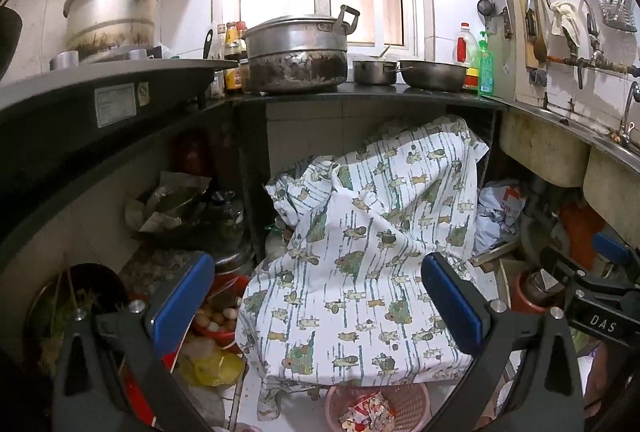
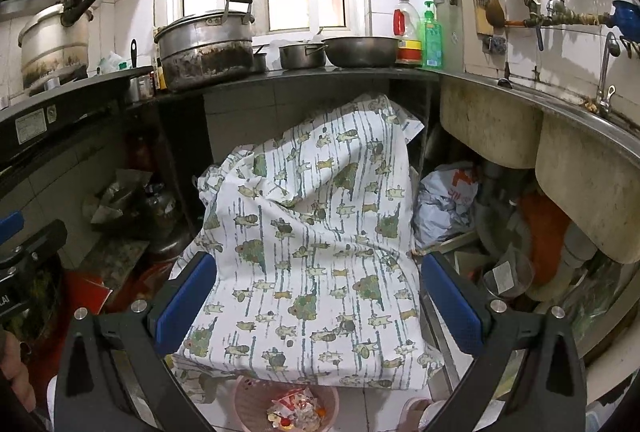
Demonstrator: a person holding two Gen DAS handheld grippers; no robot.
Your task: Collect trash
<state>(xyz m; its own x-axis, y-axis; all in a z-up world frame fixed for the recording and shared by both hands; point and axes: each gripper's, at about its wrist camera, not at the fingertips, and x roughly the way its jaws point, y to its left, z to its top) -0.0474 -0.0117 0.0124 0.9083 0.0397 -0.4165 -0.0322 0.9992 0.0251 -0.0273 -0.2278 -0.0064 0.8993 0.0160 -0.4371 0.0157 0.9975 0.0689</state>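
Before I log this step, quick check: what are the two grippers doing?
Left gripper: jaws open, holding nothing.
Right gripper: jaws open, holding nothing.

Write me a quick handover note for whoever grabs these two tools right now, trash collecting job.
Left tool: open, holding nothing, aimed at the patterned cloth under the counter.
Right tool: open, holding nothing, same aim.
Pink basket: on the floor just below both tools, already has wrappers and scraps in it.
Possible trash nearby: crumpled plastic bag to the right of the cloth under the sink, yellow bag by the red bowl of eggs on the left.
Done: some trash is in the basket.
Left: pick up the loose bags and scraps; neither tool has gripped anything.
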